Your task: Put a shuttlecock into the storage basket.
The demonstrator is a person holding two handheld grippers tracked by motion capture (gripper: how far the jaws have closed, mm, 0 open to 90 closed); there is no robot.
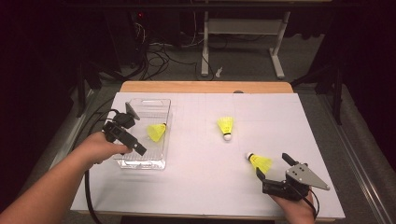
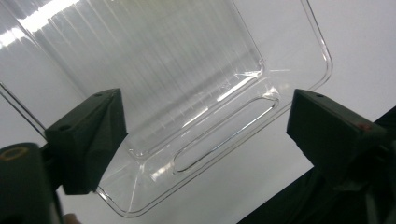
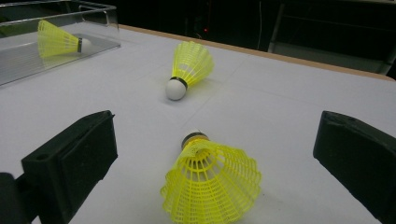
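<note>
Three yellow shuttlecocks are in play. One shuttlecock [image 1: 157, 131] [image 3: 58, 42] lies inside a clear plastic box [image 1: 145, 101] [image 2: 187, 60] at the table's left. My left gripper [image 1: 133, 140] [image 2: 205, 100] hovers over the near end of that box, open, with nothing between its jaws. A second shuttlecock [image 1: 226, 125] [image 3: 189, 67] lies mid-table, cork toward me. The third shuttlecock [image 1: 259, 162] [image 3: 210, 186] lies at the front right, cork pointing away. My right gripper [image 1: 273, 166] [image 3: 215, 122] sits just behind it, open, jaws on either side of it and not touching.
White sheet [image 1: 205, 186] covers the table; a wooden edge [image 1: 205, 87] shows at the back. A cable [image 1: 88, 200] trails from the left gripper off the front left. Beyond the table are a desk frame [image 1: 243, 32] and floor cables.
</note>
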